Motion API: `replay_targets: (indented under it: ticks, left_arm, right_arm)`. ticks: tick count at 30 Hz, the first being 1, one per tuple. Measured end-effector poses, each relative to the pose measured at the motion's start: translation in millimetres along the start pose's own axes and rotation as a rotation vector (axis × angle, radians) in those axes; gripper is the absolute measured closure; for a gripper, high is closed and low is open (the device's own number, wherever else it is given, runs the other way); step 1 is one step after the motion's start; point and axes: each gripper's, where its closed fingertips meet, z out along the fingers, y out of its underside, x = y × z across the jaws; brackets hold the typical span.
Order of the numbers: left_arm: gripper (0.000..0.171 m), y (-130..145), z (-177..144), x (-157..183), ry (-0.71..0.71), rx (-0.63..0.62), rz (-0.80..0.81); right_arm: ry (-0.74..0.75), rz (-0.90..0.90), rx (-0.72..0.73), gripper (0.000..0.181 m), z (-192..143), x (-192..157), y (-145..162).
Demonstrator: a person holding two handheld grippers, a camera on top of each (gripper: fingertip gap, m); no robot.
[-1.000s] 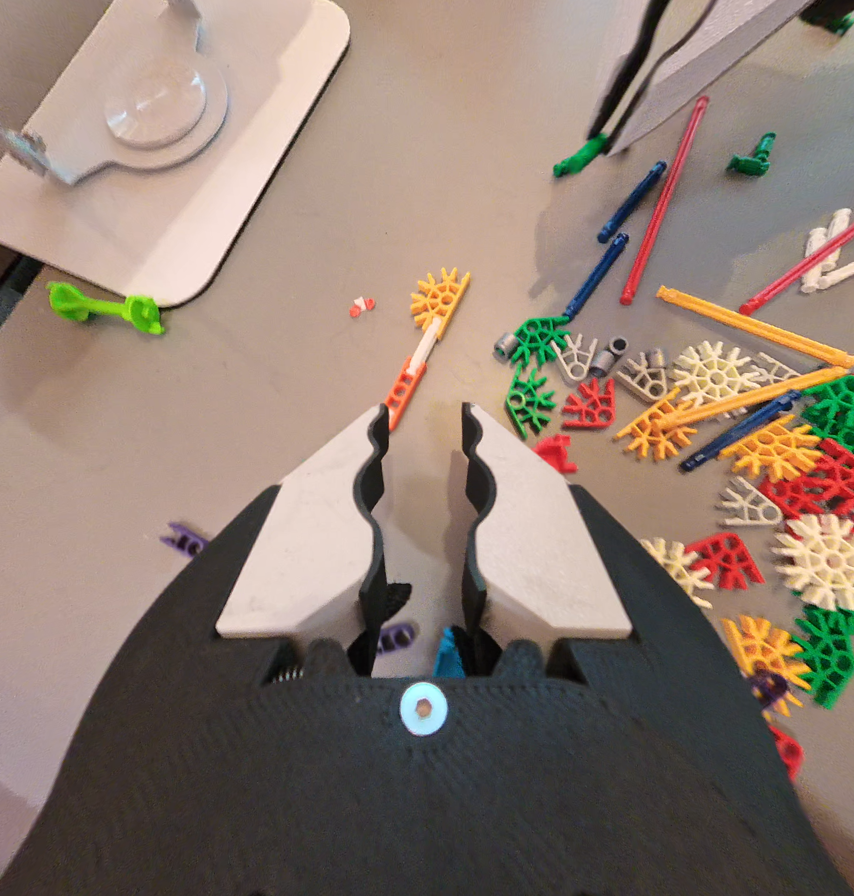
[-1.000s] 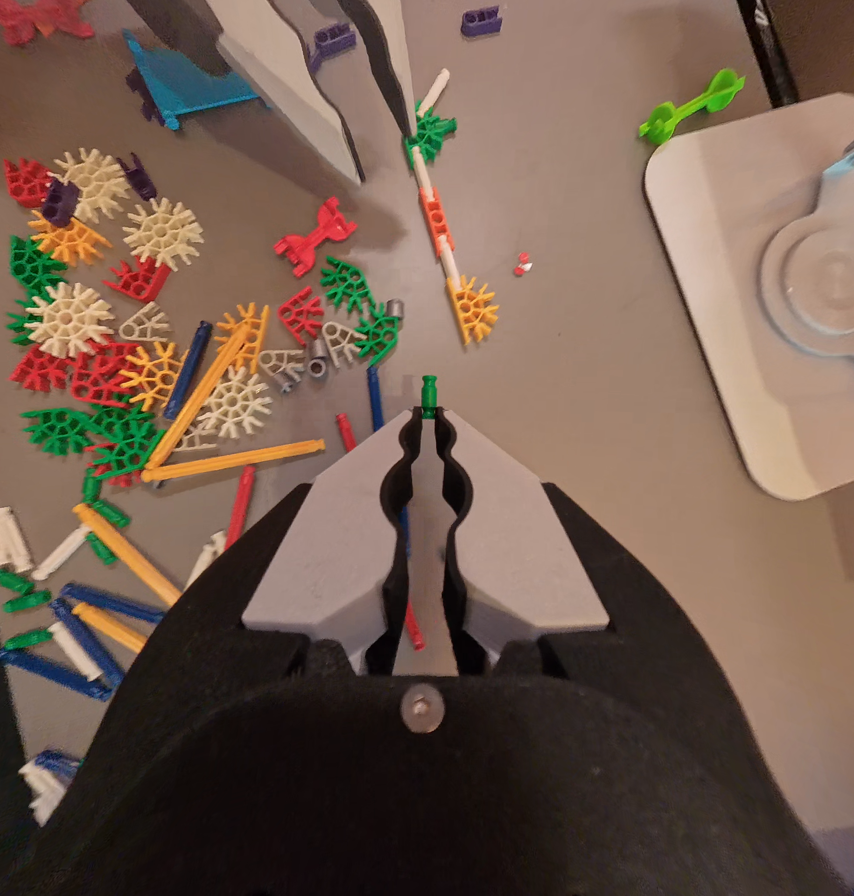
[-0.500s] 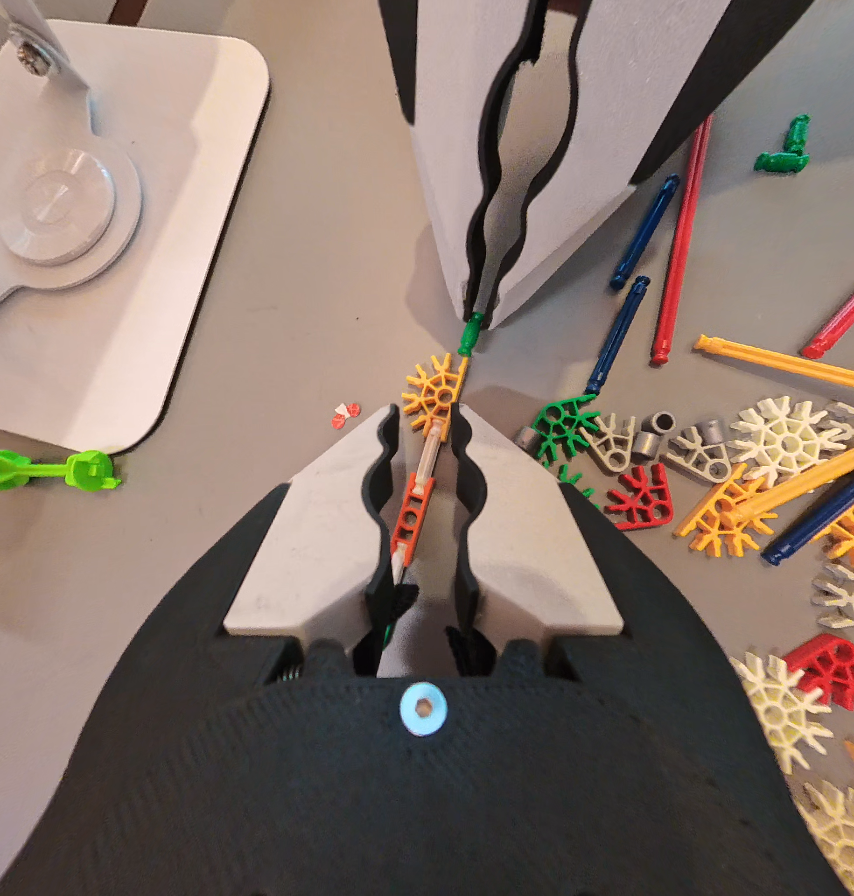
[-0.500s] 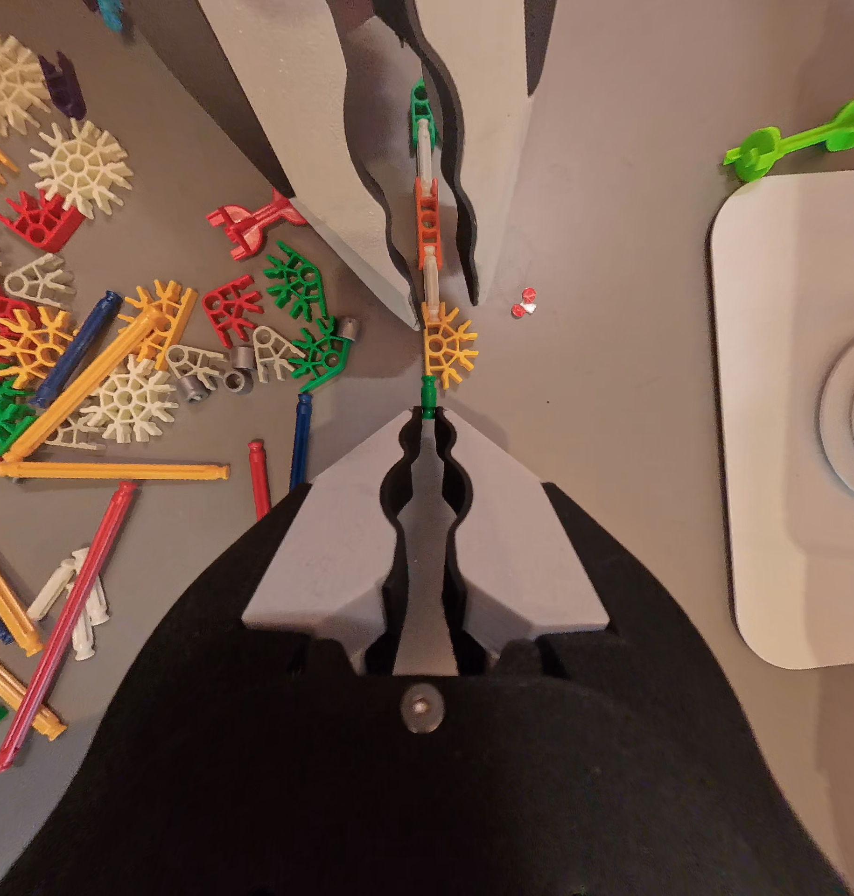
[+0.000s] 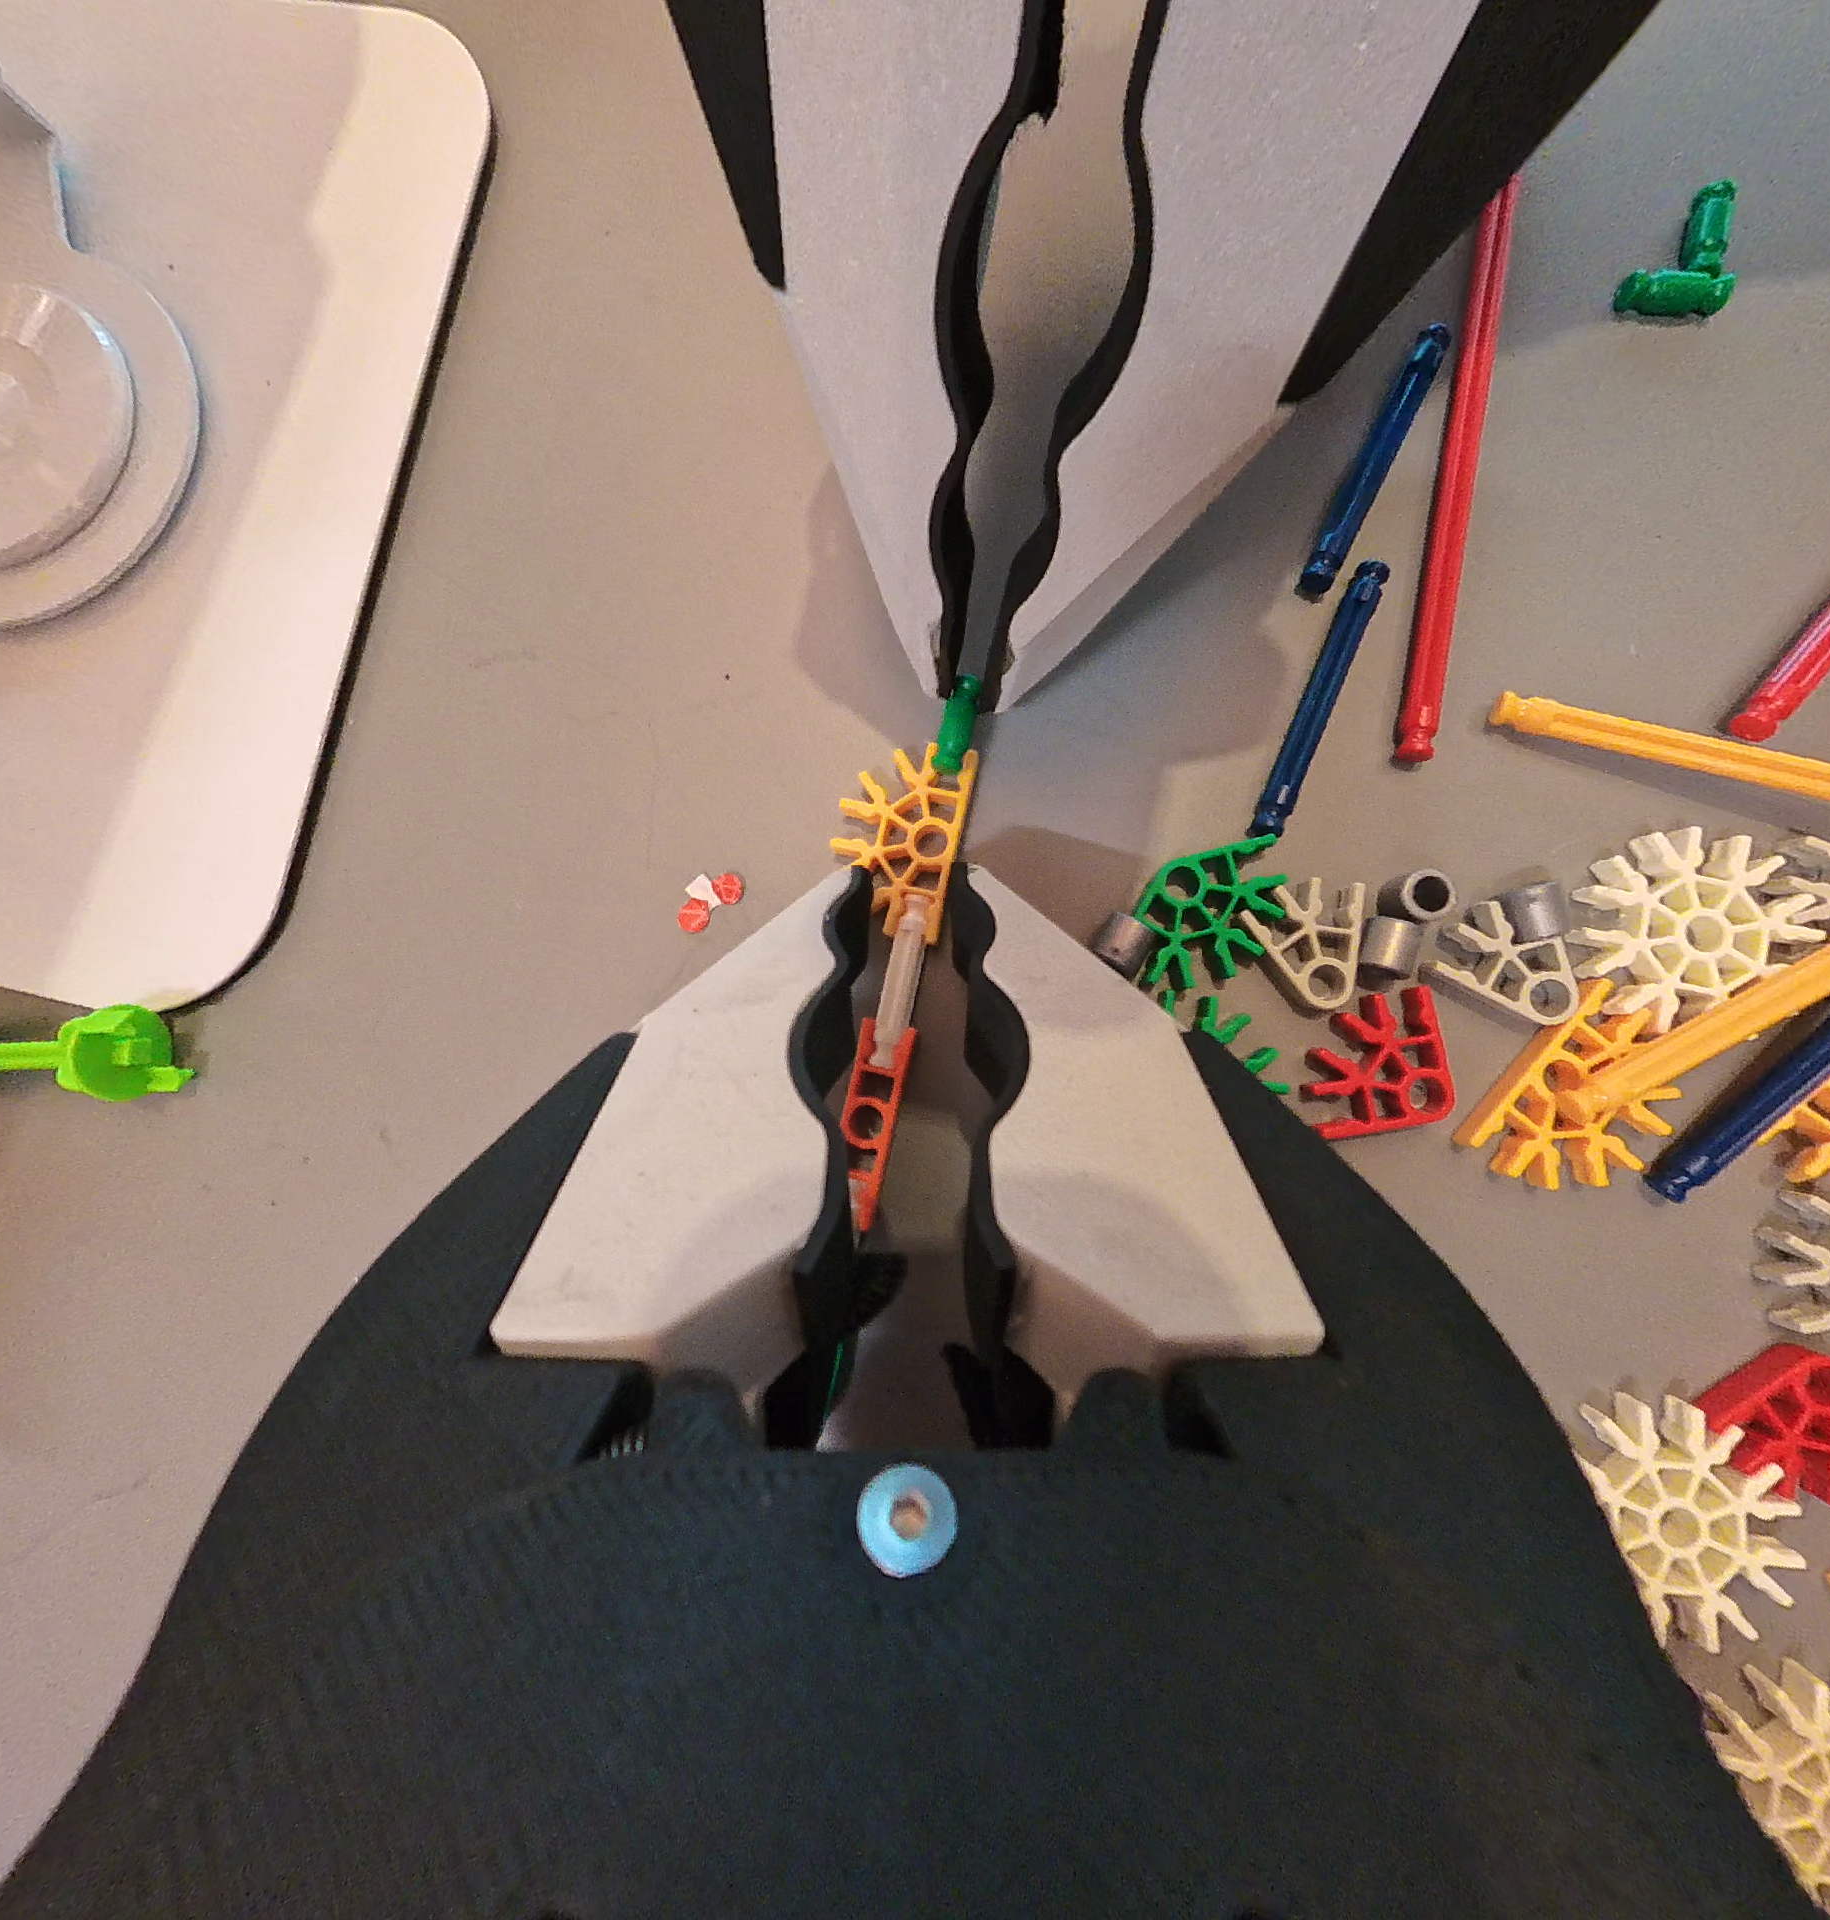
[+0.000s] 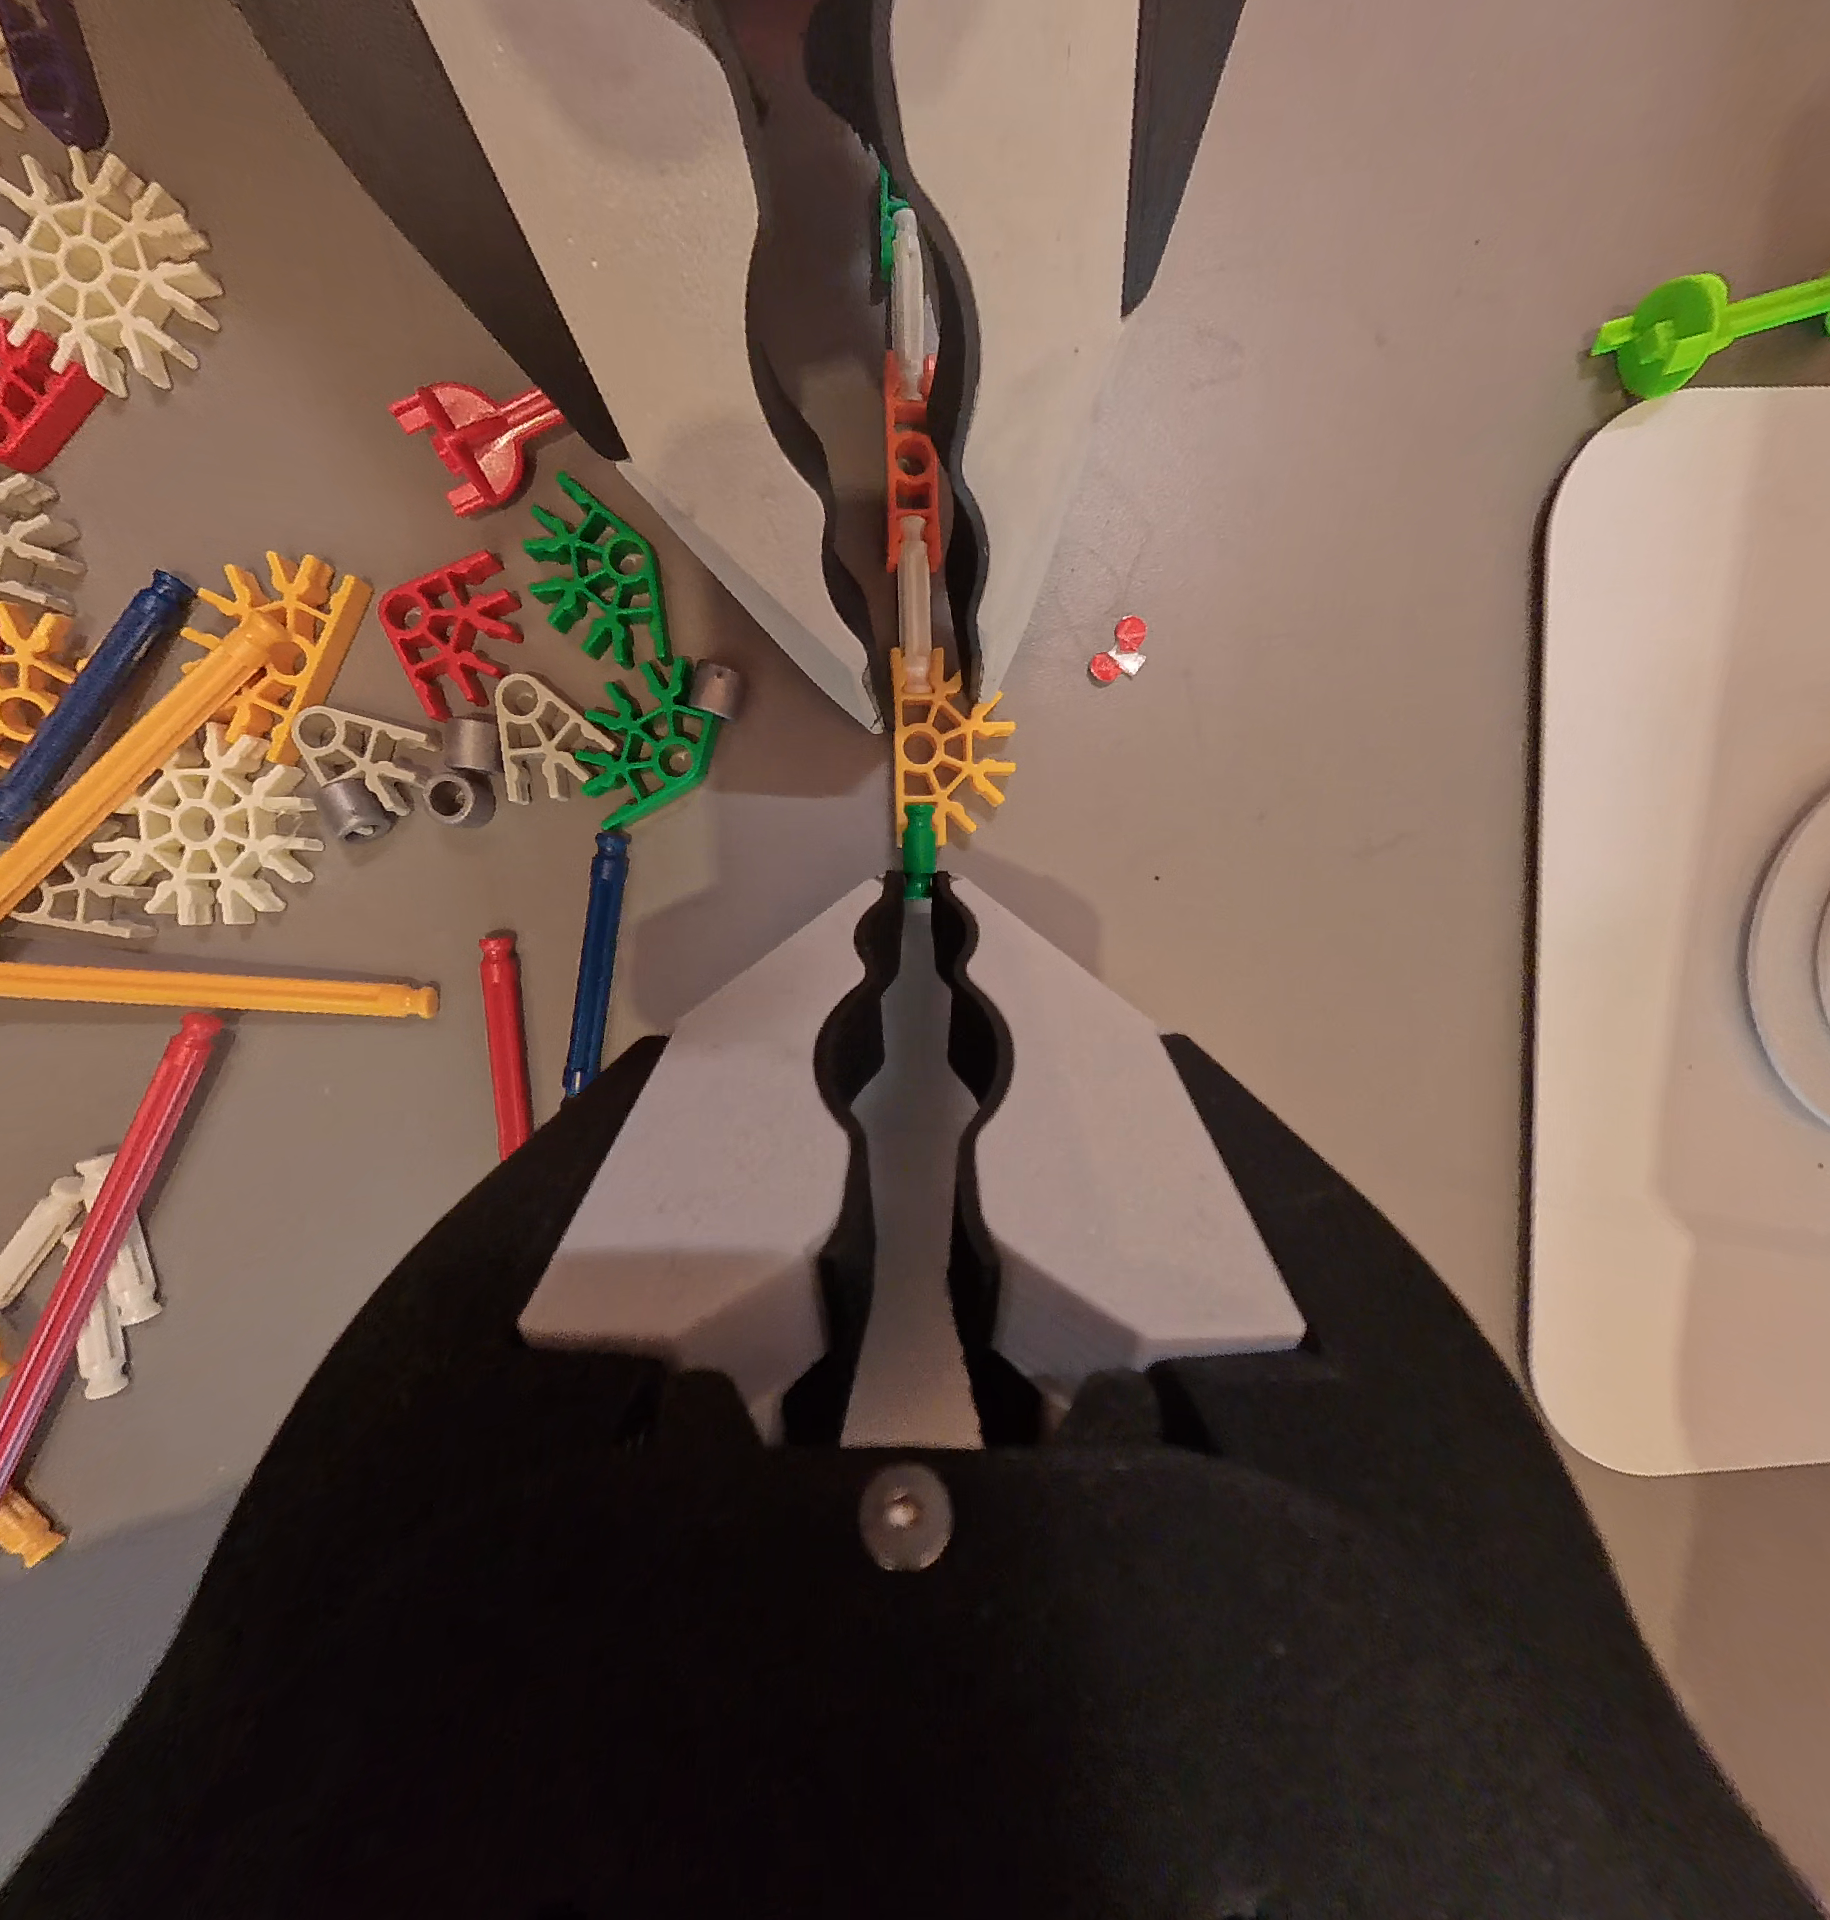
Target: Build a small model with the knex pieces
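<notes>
**2 grippers meet at a yellow connector**

Grey tabletop [image 5: 578,520] lies under us. Our left gripper [image 5: 909,888] is narrowly parted around the orange connector [image 5: 871,1112] and white rod [image 5: 903,977]; whether it grips them, we cannot tell. Our right gripper [image 6: 917,883] pinches a green rod [image 6: 919,840] entering the yellow connector [image 6: 942,750] between both tips.

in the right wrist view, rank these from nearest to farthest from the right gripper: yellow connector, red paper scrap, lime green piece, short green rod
1. short green rod, pinched at the tips of the right gripper.
2. yellow connector, just ahead of the rod's end.
3. red paper scrap, ahead and to the right on the table.
4. lime green piece, far upper right by the white base plate.
</notes>
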Motion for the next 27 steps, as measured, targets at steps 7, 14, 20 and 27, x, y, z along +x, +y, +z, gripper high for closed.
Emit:
replay_targets:
  ticks: [7,14,20,27]
  left_arm:
    - [0.159,-1,1,1,0.0,-0.004,0.002]
    - [0.159,0,1,1,0.002,-0.004,0.002]
    - [0.159,0,1,1,0.002,-0.005,0.003]
    - [0.159,-1,1,1,0.002,-0.004,0.002]
  right_arm:
    - [-0.014,-0.024,-0.032,0.178,4,0,2]
    - [-0.024,-0.026,-0.066,0.176,7,-2,5]
    - [-0.007,0.001,-0.046,0.164,-2,0,2]
    - [-0.007,0.073,0.031,0.179,0,3,-3]
